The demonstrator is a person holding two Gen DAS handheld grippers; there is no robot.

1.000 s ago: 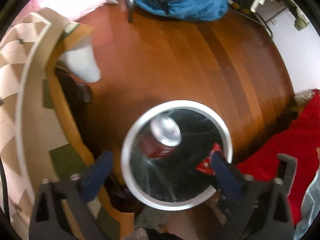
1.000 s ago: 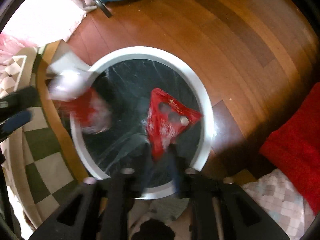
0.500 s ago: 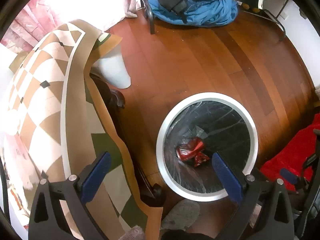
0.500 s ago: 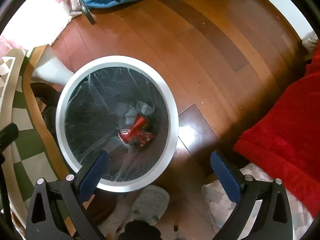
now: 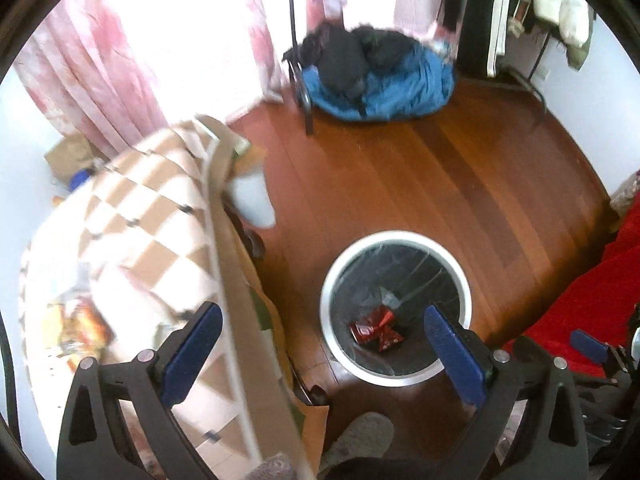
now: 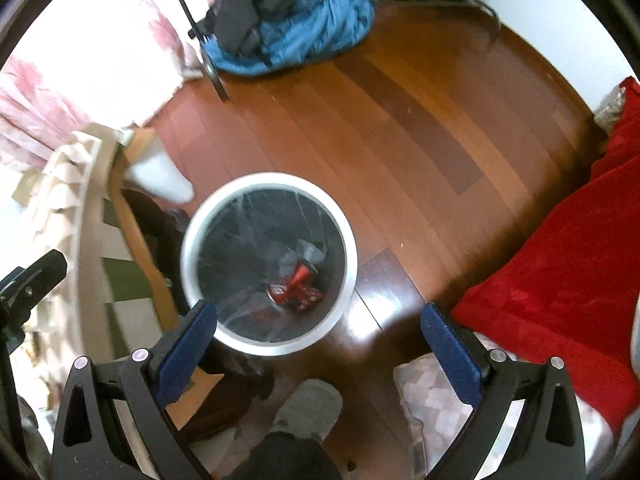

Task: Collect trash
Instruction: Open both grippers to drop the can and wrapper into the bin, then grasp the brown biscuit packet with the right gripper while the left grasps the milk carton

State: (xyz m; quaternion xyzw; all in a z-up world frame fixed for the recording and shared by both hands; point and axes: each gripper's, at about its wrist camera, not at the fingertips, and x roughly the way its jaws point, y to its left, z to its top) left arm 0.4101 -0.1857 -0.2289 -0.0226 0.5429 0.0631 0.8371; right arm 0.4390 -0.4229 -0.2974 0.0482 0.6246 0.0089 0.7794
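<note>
A round white-rimmed trash bin [image 5: 332, 276] with a black liner stands on the wooden floor; it also shows in the right wrist view [image 6: 352, 248]. At its bottom lie a crushed red can [image 5: 366, 330] and a red wrapper [image 5: 390, 338], seen together as red trash [image 6: 294, 290] in the right wrist view. My left gripper [image 5: 322, 354] is open and empty, high above the bin's left side. My right gripper [image 6: 318, 346] is open and empty, above the bin's near rim. More litter [image 5: 78, 326] lies on the checked tablecloth at the left.
A table with a checked cloth [image 5: 132, 224] is left of the bin. A red blanket [image 6: 560, 264] lies to the right. A blue and black pile of clothes [image 5: 380, 80] sits at the far side by a rack. The person's slipper [image 6: 306, 406] is below.
The can and wrapper fell into the bin and rest at its bottom. Both grippers opened and rose away from the bin, so it looks smaller; the left view swung toward the table.
</note>
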